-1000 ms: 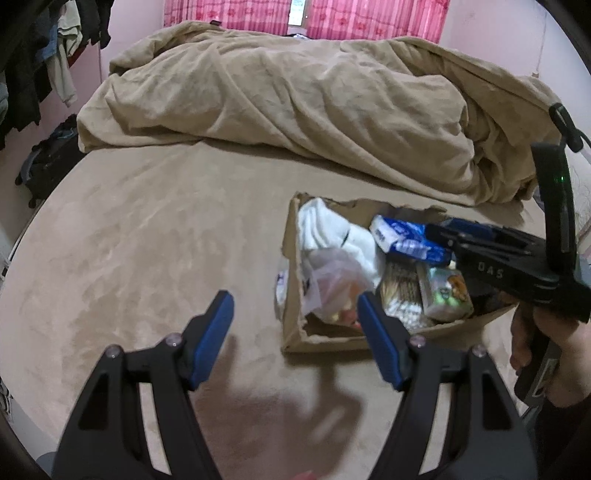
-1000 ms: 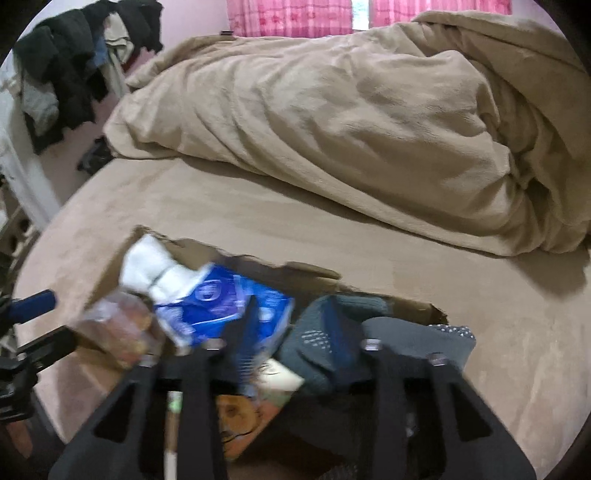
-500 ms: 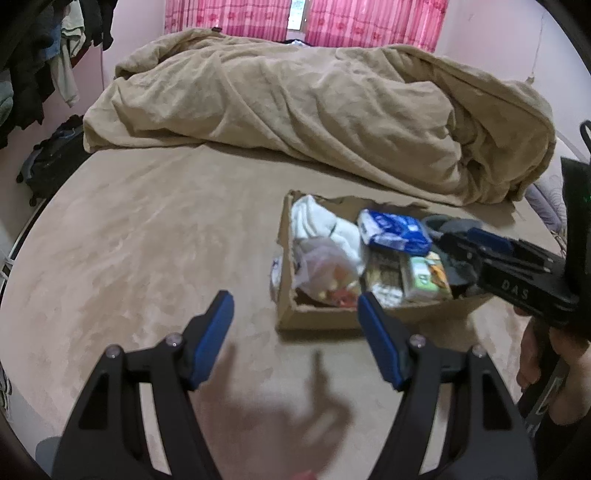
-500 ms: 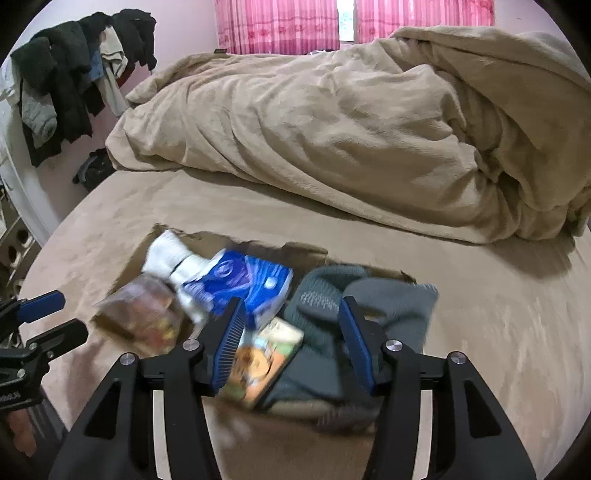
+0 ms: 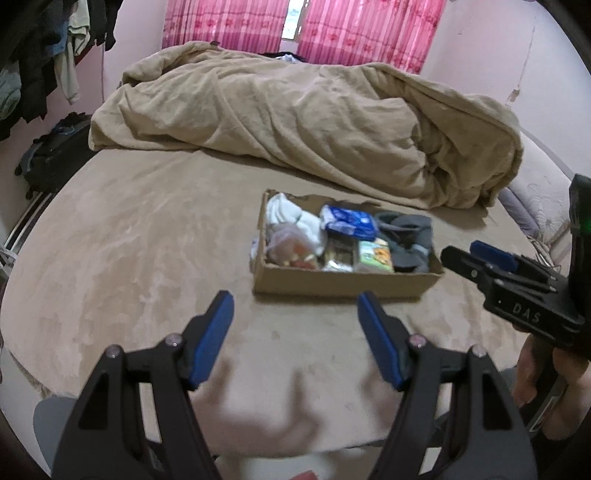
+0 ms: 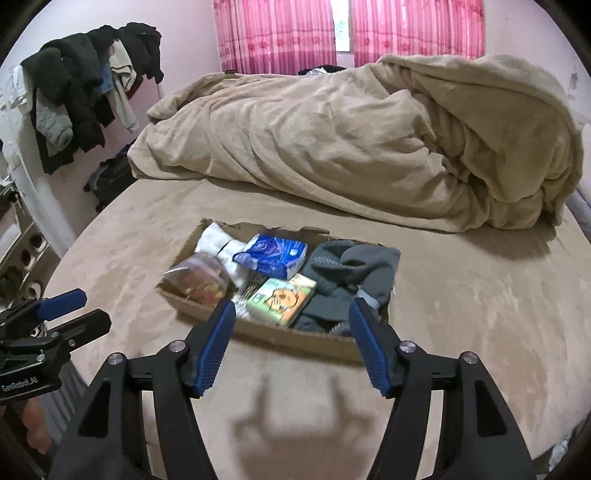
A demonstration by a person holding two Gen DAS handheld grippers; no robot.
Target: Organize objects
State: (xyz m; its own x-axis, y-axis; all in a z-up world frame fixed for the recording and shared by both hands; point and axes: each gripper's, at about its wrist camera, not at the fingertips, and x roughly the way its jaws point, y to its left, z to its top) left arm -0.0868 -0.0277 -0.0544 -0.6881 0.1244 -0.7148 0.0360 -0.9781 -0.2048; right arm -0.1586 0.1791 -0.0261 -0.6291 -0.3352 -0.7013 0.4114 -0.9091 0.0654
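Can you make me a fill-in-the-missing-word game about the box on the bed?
1. The cardboard box sits on the ____.
2. The tissue pack in the box is mostly ____.
3. The right gripper holds ____.
4. The curtains are ____.

Missing words: bed; blue; nothing; pink

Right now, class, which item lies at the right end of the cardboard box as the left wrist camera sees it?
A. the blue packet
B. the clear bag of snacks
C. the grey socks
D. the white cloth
C: the grey socks fill the right end of the cardboard box, with the blue packet just left of them.
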